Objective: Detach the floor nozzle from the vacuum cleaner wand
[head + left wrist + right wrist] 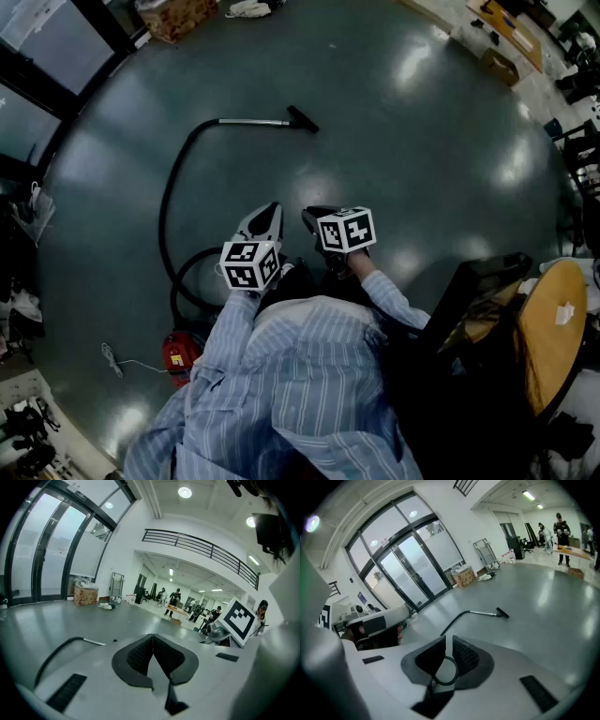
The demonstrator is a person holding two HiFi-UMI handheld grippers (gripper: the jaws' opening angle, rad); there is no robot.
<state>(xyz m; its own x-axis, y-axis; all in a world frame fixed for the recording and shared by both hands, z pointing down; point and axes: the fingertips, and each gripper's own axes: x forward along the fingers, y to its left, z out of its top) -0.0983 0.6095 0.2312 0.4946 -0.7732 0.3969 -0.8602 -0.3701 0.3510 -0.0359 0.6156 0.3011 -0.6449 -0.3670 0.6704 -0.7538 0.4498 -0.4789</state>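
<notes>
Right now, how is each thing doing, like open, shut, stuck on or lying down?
Left tool: shut, empty.
Right tool: open a crack, empty.
Hose: curved along the floor, looped near the vacuum.
Wand: lying flat, joined to the hose.
Nozzle: on the wand's end, untouched.
Vacuum: sitting on the floor.

The wand (253, 122) lies far out on the floor (422, 141), the floor nozzle (303, 119) at its right end. The hose (167, 202) curves left and near to the vacuum cleaner (180, 352).
</notes>
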